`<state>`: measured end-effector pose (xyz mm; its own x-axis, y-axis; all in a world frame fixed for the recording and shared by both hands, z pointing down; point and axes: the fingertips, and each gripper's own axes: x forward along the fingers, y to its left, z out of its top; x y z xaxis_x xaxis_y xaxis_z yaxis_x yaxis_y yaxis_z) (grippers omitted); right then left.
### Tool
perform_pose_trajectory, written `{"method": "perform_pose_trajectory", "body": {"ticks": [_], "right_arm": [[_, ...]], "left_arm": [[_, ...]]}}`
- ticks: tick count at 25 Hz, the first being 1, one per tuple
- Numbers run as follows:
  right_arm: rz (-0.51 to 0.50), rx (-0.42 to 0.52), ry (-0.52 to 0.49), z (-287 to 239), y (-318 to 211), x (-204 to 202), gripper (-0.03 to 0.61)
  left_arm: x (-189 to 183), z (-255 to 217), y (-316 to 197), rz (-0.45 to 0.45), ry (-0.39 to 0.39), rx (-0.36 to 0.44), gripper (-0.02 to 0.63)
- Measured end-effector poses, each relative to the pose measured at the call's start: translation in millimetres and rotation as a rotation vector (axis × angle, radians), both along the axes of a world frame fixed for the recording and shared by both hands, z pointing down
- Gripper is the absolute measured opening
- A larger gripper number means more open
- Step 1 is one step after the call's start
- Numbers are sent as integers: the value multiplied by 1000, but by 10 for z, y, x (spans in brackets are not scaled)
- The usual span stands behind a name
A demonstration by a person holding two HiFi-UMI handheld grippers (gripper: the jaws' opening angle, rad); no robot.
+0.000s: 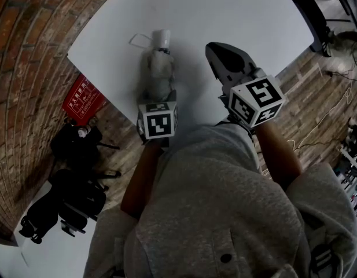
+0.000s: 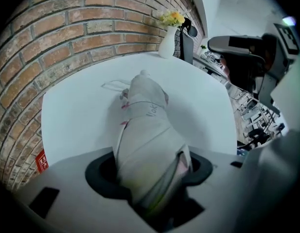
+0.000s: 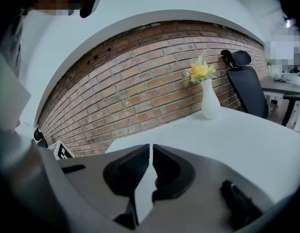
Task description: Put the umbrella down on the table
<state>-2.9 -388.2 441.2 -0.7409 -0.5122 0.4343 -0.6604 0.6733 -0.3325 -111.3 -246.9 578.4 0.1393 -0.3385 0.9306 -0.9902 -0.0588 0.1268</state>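
A folded pale grey umbrella (image 1: 157,68) lies along the white table (image 1: 236,10), its white handle end pointing away from me and a thin wrist loop (image 1: 140,39) beside it. My left gripper (image 1: 158,100) points steeply down over the umbrella's near end. In the left gripper view the umbrella (image 2: 147,125) runs between the two dark pads of the left gripper (image 2: 150,166); the jaws stand wide and the fabric lies loosely between them. My right gripper (image 1: 216,51) hovers to the right of the umbrella, apart from it. In its own view the right gripper (image 3: 150,152) is shut with nothing in it.
A white vase with yellow flowers (image 3: 209,101) stands at the table's far edge by the brick wall, with a black office chair (image 3: 244,81) behind it. Left of the table, on the floor, sit a red sign (image 1: 83,100) and black bags (image 1: 74,184).
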Motion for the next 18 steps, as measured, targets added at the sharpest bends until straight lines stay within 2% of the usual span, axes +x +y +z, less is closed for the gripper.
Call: {"method": "perform_pose_trajectory", "body": {"ticks": [5,12,18], "right_arm": [[6,12,0,-41,19,51,37],[27,42,0,-171,110,164,37],[45,97,0,-370,237,240,37]], "left_arm": [[23,18,22,12,-39,-2,286],[98,-56,44,-4,75,3,326],[57,-229,127,-10,103,64,330]]}}
